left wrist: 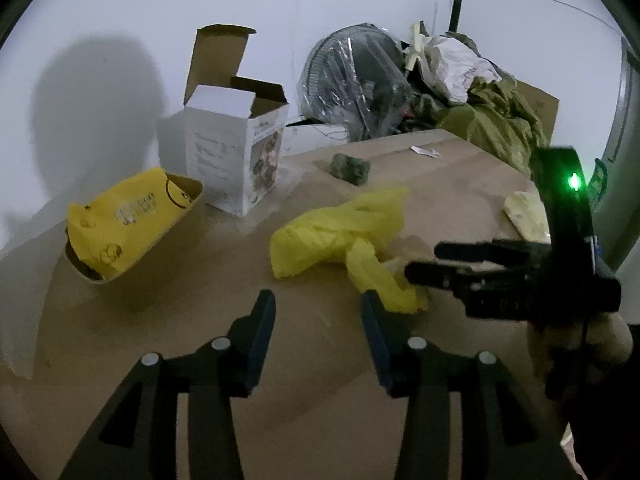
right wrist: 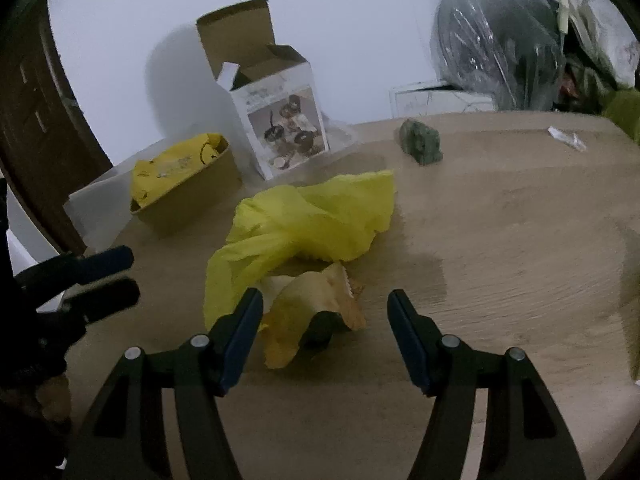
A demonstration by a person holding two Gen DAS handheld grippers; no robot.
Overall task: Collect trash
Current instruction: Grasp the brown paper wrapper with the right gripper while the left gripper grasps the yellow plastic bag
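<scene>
A wooden counter (right wrist: 500, 240) carries scattered trash under dim light. In the middle lies a crumpled yellow bag (right wrist: 308, 220), thin and glossy plastic, twisted into a loose heap with one tail trailing toward the viewer. Touching its near edge is a brownish paper wrapper (right wrist: 320, 304) with a serrated edge, folded open and stained, with something dark tucked under it.

The right claw (right wrist: 324, 316) hangs just above the counter with its fingers spread wide, empty, the wrapper lying between the blue-padded fingertips (right wrist: 248, 312). The left claw (left wrist: 318, 316) is likewise released and empty, low over bare wood; its right fingertip sits just beside the bag's tail. Seen from the left wrist, the right claw comes in from the right side, a green light (left wrist: 575, 181) glowing on its body.

Behind the bag, near the far edge, sits a small green lump (right wrist: 420, 144), crumpled and dull. To the left stands a brown paper tub (left wrist: 160, 240) stuffed with a yellow printed bag (left wrist: 116, 224), and beside it a white box (left wrist: 236, 156) with its flaps open and a photo of cookware on one side. A small torn white wrapper (right wrist: 568, 140) lies well apart at the far right. Past the counter, a fan (left wrist: 352, 84) wrapped in clear plastic leans by the wall next to piled olive cloth (left wrist: 496, 120).
</scene>
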